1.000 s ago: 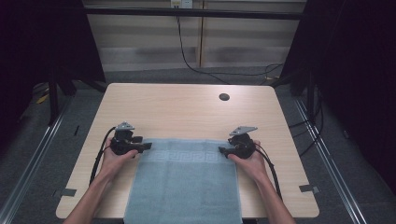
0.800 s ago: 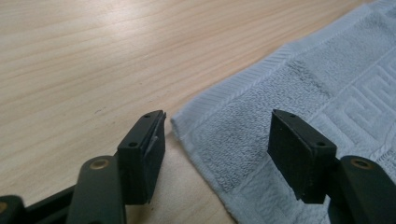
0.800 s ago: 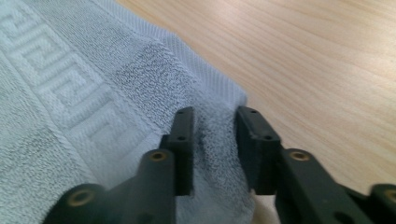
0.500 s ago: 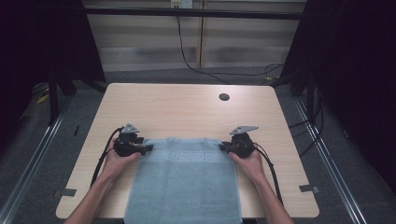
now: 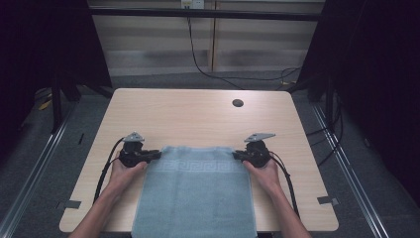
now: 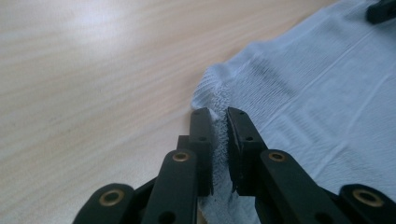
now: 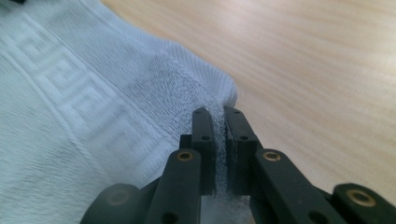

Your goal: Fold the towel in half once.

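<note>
we have the left gripper (image 5: pixel 157 155) and right gripper (image 5: pixel 236 154) each just clamped on a far corner of the towel (image 5: pixel 195 198), which stretches from mid-frame to the bottom edge, between them.

place: lab recording bay | signs: black curtains (image 5: pixel 44 44), bare wooden table (image 5: pixel 198 114), floor rails (image 5: pixel 34 168)

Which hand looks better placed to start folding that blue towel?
Neither clearly: the left hand-held gripper and right hand-held gripper have both just closed on the towel's far corners, cloth pinched between the jaws. Likely they lift together.
</note>
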### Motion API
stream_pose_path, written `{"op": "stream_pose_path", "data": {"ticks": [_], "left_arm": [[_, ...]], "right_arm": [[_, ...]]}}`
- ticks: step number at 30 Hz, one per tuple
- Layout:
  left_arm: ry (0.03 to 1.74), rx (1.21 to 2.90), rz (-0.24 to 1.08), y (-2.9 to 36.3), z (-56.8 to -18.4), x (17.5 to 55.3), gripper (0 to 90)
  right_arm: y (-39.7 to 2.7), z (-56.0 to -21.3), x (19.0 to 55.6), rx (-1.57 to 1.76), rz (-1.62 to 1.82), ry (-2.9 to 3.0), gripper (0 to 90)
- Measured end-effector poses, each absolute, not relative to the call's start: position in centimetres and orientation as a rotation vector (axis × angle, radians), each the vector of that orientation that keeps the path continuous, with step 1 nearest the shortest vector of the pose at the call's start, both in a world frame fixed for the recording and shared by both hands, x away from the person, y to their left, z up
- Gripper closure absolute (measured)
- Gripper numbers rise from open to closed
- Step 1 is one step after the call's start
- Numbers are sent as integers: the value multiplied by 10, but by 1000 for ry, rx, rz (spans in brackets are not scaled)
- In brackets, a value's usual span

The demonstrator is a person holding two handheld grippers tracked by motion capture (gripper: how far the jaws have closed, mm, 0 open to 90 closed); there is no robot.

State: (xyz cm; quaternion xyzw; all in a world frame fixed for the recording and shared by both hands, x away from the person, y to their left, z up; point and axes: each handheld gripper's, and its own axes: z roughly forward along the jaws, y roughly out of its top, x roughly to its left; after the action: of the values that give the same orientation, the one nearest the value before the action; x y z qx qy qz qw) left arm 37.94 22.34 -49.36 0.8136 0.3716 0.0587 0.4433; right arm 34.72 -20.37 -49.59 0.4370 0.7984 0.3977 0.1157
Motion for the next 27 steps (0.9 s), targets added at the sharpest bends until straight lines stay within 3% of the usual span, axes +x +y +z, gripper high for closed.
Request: {"op": "stream_pose_path", "data": {"ticks": [6,27], "left_arm": [[904,1914,168,229,-465,383,815],[807,1818,318,221,-355,416,818]], "right_arm": [[-211,-464,354,1258,1290,2254,852],[-226,-339,402,1136,1416,2077,854]]}}
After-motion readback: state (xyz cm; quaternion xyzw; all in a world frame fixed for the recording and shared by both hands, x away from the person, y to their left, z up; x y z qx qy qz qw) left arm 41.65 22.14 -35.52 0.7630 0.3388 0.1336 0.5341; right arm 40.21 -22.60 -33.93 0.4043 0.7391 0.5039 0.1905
